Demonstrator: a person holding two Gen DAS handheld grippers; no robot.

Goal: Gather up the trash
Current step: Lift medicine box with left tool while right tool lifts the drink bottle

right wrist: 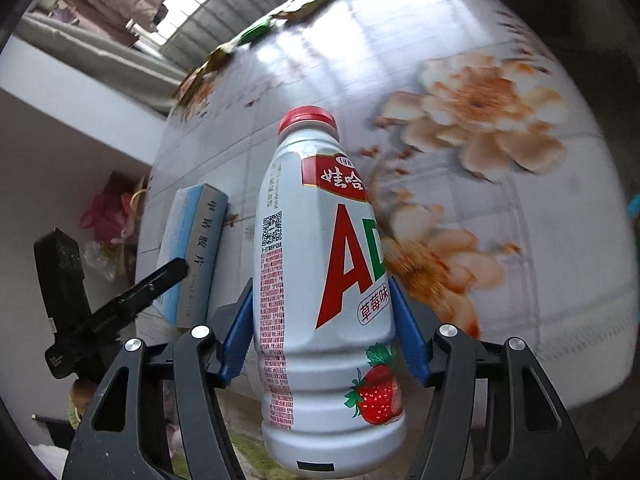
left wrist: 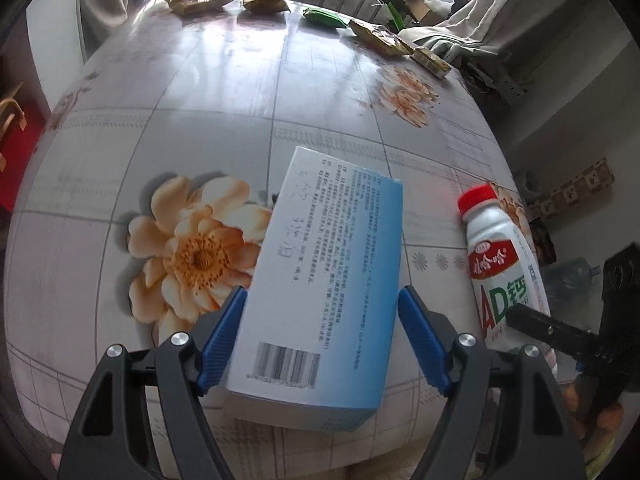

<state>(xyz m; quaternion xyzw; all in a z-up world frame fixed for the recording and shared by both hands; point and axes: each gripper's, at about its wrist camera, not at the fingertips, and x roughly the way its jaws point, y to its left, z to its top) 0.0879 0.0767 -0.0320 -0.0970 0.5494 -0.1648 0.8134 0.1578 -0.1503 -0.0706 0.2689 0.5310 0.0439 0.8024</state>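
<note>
Both grippers loaded with trash.
My left gripper [left wrist: 322, 334] jaws clamp the blue box [left wrist: 320, 280]; beside that box, right gripper [right wrist: 322, 328] jaws grip the bottle [right wrist: 324, 280], lifted off the desk [left wrist: 220, 128] for carrying.

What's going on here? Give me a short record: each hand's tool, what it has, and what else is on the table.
left gripper: fingers astride the blue-white box
right gripper: fingers on both sides of the white bottle with the red cap
table: floral cloth
far edge: several snack wrappers
</note>
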